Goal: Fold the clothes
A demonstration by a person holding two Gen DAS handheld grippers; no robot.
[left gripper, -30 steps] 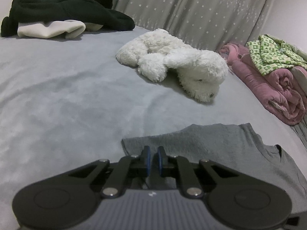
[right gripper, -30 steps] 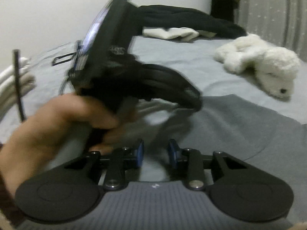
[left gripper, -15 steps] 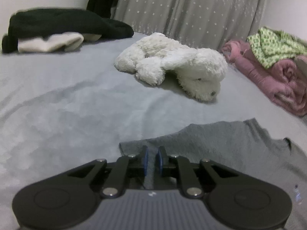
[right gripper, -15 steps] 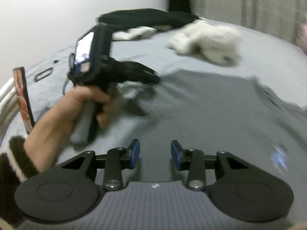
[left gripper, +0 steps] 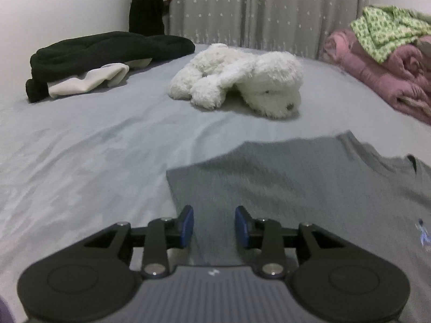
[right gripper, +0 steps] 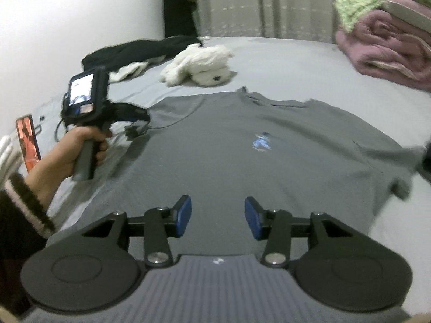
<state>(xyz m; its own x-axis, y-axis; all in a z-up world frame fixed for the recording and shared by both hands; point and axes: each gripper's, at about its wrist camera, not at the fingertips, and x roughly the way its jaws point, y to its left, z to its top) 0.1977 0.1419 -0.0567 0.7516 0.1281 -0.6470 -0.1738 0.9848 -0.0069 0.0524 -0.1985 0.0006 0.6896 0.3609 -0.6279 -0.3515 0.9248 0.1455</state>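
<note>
A grey T-shirt with a small blue chest logo lies spread flat, front up, on the grey bed. Its left sleeve reaches toward the white plush toy. My left gripper hovers open just over that sleeve, with nothing between its blue pads. In the right wrist view a hand holds this left gripper at the shirt's left sleeve edge. My right gripper is open above the shirt's lower part, holding nothing.
A white plush dog lies beyond the shirt. Black and white clothes are heaped at the far left. Pink bedding topped with a green patterned garment sits at the right. A curtain hangs behind. A red flat object stands at left.
My left gripper was shut on the shirt's left sleeve and has opened, letting it lie flat. My right gripper has drawn back and swung right, now facing the whole shirt.
</note>
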